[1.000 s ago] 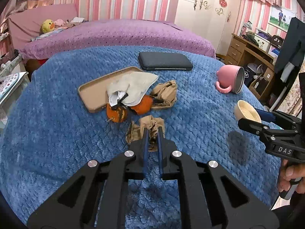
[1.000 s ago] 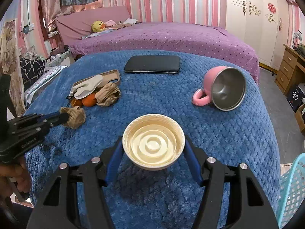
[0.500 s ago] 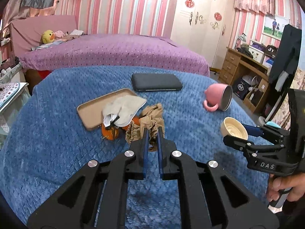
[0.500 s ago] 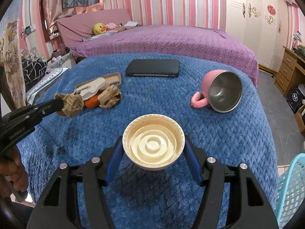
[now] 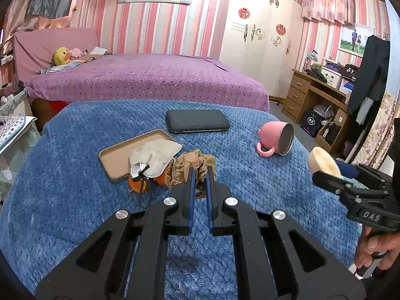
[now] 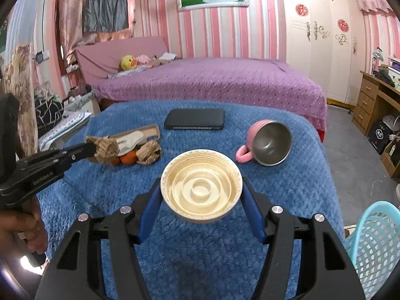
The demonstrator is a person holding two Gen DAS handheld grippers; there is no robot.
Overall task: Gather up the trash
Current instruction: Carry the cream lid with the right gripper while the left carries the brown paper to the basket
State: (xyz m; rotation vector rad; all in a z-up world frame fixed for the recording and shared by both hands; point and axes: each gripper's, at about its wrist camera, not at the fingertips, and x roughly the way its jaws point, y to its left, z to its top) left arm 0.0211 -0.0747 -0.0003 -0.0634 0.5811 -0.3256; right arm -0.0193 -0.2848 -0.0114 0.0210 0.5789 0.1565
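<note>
- The left gripper (image 5: 200,172) sits low in the middle of the left wrist view. Its two blue fingers are pressed almost together, and they pinch a crumpled brown paper wad (image 5: 197,165).
- In the right wrist view that same wad (image 6: 105,148) shows at the middle left, up off the blanket at the tip of the left gripper (image 6: 93,148).
- The right gripper (image 6: 201,195) is low in the middle of its own view. Its fingers are spread wide and squeeze a round cream lid (image 6: 201,185) from both sides. The hollow side with rings faces the camera.
- From the left wrist view, the lid (image 5: 322,161) is at the right edge, above the blue blanket (image 5: 75,175).
- A second brown paper wad (image 6: 149,152) lies on the blanket, touching two oranges (image 6: 128,157).
- A tan tray (image 5: 117,155) lies just behind them with a pale cloth (image 5: 157,153) draped over it.
- A black flat case (image 5: 197,121) lies farther back, in the middle.
- A pink mug (image 5: 275,138) lies tipped on its side at the right.
- A light blue basket (image 6: 375,247) peeks in at the lower right of the right wrist view.
- A hand (image 5: 377,252) grips the right gripper's handle in the lower right corner of the left wrist view.
</note>
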